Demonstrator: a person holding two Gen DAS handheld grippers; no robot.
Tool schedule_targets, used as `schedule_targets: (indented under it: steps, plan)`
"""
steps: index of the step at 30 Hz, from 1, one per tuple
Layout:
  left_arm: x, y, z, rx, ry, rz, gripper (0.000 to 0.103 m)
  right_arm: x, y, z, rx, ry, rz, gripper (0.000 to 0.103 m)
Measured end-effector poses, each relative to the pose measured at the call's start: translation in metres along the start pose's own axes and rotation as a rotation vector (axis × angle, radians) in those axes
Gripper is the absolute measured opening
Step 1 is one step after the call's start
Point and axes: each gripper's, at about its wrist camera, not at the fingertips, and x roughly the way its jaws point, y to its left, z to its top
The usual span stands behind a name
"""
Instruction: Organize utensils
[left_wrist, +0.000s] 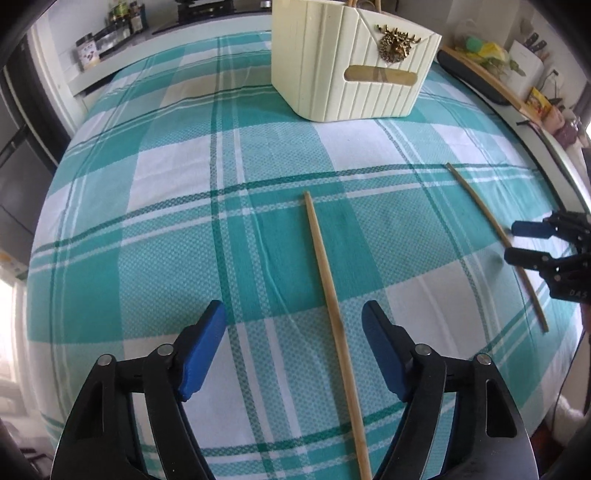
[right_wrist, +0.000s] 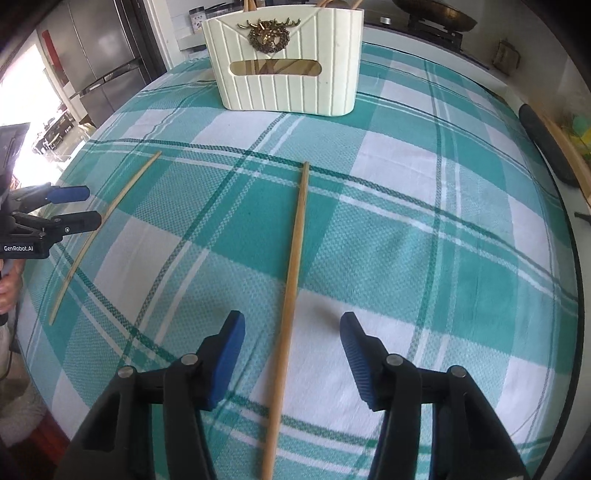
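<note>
Two wooden chopsticks lie apart on a tabletop covered by a teal-and-white checked cloth (left_wrist: 177, 206), and a cream ribbed utensil holder (left_wrist: 354, 70) with a brass stag emblem (left_wrist: 397, 46) stands at the far end, wooden handles poking out of its top. The left tongs (left_wrist: 293, 350) hover low over the cloth with their blue pads (left_wrist: 201, 354) spread wide, and the left chopstick (left_wrist: 334, 325) runs lengthwise through the gap, nearer the right pad and touching neither. In the right wrist view the same tongs (right_wrist: 92, 206) enter level from the left edge, one finger above the other, their tips just beside that chopstick (right_wrist: 99, 225). The right tongs (right_wrist: 291, 347) are posed the same way: low, pointing toward the holder (right_wrist: 284, 62), pads (right_wrist: 229, 362) held wide with the right chopstick (right_wrist: 291, 273) lying between them, untouched. From the left wrist view they (left_wrist: 511, 242) come in from the right edge, fingers stacked and parted, tips reaching to the right chopstick (left_wrist: 484, 218), which passes behind them. Whether the tips touch it cannot be told. Both chopsticks point roughly toward the holder, well short of it.
</note>
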Motion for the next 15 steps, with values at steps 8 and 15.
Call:
schedule_targets:
  steps: [8, 15]
  plan:
    - [0.013, -0.018, 0.019, 0.085, 0.015, 0.015, 0.007, 0.023, -0.004, 0.054, -0.002, -0.017, -0.034, 0.008]
    - [-0.020, -0.012, 0.018, 0.011, -0.138, -0.062, 0.005, -0.012, -0.016, 0.045, 0.106, -0.167, 0.049, 0.007]
